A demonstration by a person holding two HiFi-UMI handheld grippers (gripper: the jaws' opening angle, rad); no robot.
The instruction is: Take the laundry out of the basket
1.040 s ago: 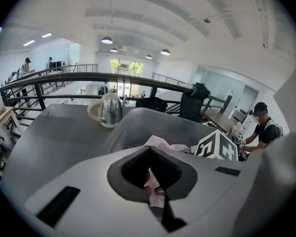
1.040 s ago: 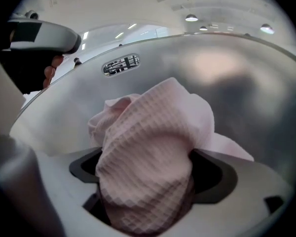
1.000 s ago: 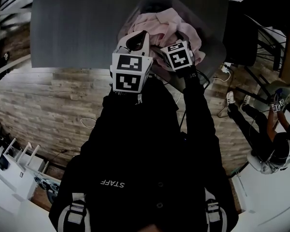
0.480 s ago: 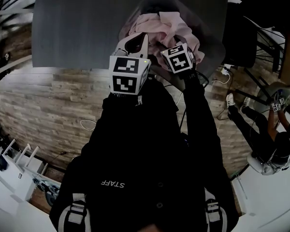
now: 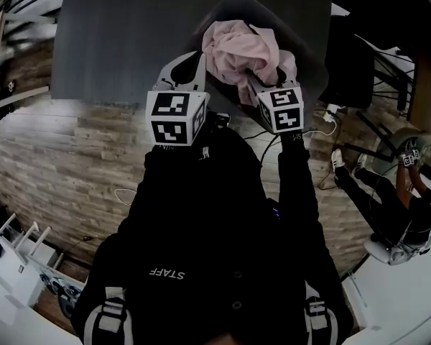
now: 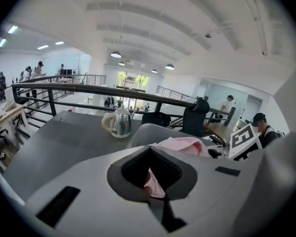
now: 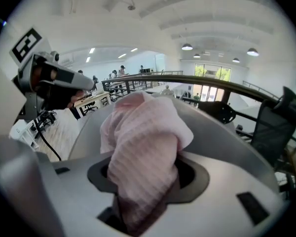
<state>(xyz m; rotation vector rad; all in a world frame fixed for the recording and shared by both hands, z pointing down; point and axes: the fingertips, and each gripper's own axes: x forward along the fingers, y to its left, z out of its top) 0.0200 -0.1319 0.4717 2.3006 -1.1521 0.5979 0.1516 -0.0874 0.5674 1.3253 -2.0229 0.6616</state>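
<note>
This looks like an open-plan office or lab on a mezzanine. There is a white arched ceiling [image 6: 163, 23] with hanging lamps [image 7: 187, 47] and a dark railing [image 6: 89, 89]. People [image 6: 37, 70] stand by desks [image 7: 93, 98] at far left. An office chair [image 7: 276, 125] stands on the right, and a person [image 5: 406, 221] sits on the wood floor [image 5: 57, 171] at near right, holding marker cubes.

The head view looks steeply down from above, taking in the table [image 5: 115, 42] and the basket [image 5: 238, 4] at its near edge; the left gripper view sits low behind its jaws, facing across the table toward a kettle [image 6: 121, 122] and railing [image 6: 89, 90]; the right gripper view sits just behind its jaws, very close on the cloth [image 7: 143, 147]; all three share basket and cloth.
</note>
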